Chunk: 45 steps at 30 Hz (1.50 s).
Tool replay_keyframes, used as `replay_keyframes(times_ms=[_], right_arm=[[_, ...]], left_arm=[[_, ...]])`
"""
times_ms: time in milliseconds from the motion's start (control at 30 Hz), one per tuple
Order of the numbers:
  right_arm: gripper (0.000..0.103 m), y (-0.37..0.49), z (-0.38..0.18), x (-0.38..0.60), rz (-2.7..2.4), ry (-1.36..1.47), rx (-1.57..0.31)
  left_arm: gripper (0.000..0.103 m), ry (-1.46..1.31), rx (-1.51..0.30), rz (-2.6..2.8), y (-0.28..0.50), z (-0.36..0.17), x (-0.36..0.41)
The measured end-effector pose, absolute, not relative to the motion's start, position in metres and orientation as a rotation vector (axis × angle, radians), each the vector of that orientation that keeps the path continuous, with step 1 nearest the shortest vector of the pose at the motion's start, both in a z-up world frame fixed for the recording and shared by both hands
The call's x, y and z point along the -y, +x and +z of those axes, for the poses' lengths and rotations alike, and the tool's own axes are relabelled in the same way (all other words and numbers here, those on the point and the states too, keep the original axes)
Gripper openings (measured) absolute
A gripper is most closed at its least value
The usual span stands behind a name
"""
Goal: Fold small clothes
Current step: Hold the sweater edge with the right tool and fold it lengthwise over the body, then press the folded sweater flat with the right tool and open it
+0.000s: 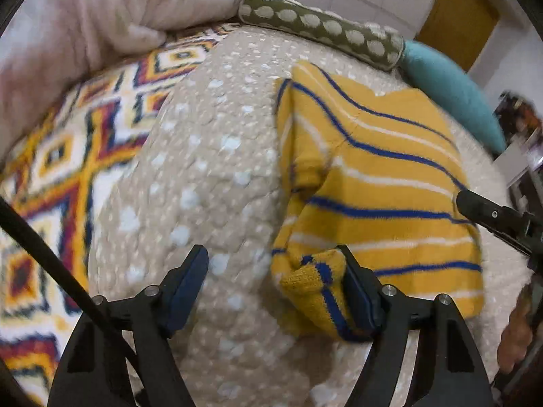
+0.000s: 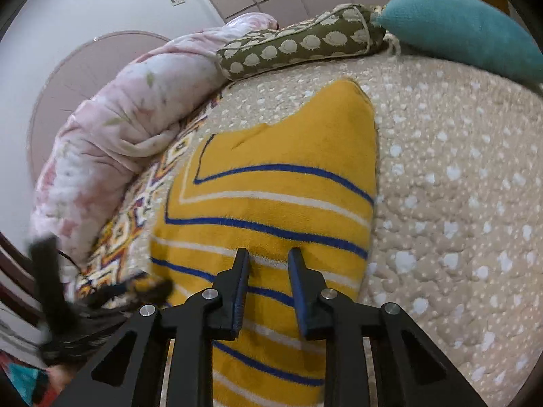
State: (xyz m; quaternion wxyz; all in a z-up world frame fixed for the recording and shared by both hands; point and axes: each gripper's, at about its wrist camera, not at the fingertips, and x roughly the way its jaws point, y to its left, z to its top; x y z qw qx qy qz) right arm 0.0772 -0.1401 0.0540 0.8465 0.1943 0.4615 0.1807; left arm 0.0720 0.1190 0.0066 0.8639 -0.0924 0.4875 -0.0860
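Jaws wide on my left gripper (image 1: 275,285), sweater (image 1: 373,183) cuff brushing one finger, ungripped; right gripper (image 2: 268,264) part-open, empty. Closing now risks missing the cuff, bunching the fold.

No legible text, labels, brands, numbers or signs are showing in either view; nothing readable is appearing on any surface.

I see a mustard-yellow sweater (image 2: 271,183) with blue and white stripes on a beige, white-flecked blanket (image 2: 458,220). Upper frame: an olive bolster (image 2: 298,45) with cream spots, a teal cushion (image 2: 458,23), a pale pink floral quilt (image 2: 129,118). At left, a diamond-patterned cover (image 1: 61,169) in orange, navy, red and white.
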Motion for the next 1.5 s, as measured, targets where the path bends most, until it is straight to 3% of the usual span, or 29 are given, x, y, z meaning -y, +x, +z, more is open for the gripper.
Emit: replay_keyframes(times_ms=[67,133,167,200,333,400,600,667,733,800,900,1133,1267,1500], right_arm=[[0.029,0.074,0.061,0.151,0.406,0.443,-0.961],[0.048,0.07,0.069,0.169,0.383,0.473,-0.911],[0.065,0.069,0.071,0.176,0.363,0.478,-0.893],[0.076,0.069,0.071,0.184,0.347,0.487,-0.877],[0.077,0.083,0.047,0.197,0.344,0.564,-0.925],[0.077,0.092,0.029,0.197,0.367,0.64,-0.949],[0.083,0.118,-0.001,0.188,0.44,0.801,-0.938],[0.08,0.127,-0.004,0.18,0.437,0.812,-0.948],[0.06,0.135,-0.004,0.176,0.45,0.818,-0.971],[0.045,0.139,-0.001,0.181,0.485,0.85,-0.969],[0.042,0.134,0.012,0.194,0.507,0.855,-0.931],[0.044,0.115,0.038,0.249,0.408,0.781,-0.851],[0.059,0.111,0.007,0.264,0.301,0.736,-0.955],[0.063,0.074,0.049,0.276,0.227,0.606,-0.854]], left_arm=[[0.075,-0.201,-1.018,-0.172,0.067,0.014,-0.129],[0.075,-0.219,-0.979,-0.175,0.061,0.027,-0.14],[0.075,-0.236,-0.959,-0.179,0.06,0.033,-0.144],[0.075,-0.264,-0.934,-0.183,0.059,0.04,-0.15],[0.081,-0.332,-0.888,-0.268,0.076,0.049,-0.15],[0.09,-0.35,-0.883,-0.345,0.089,0.046,-0.143],[0.092,-0.364,-1.035,-0.483,0.142,0.0,-0.111],[0.092,-0.37,-1.017,-0.478,0.143,0.0,-0.104],[0.063,-0.434,-1.038,-0.519,0.146,0.001,-0.096],[0.058,-0.435,-1.031,-0.483,0.144,0.007,-0.087],[0.05,-0.396,-0.995,-0.515,0.134,0.03,-0.063],[0.052,-0.321,-1.022,-0.508,0.139,0.035,-0.017],[0.068,-0.303,-1.053,-0.462,0.133,0.013,-0.018],[0.069,-0.254,-1.003,-0.345,0.095,0.036,-0.055]])
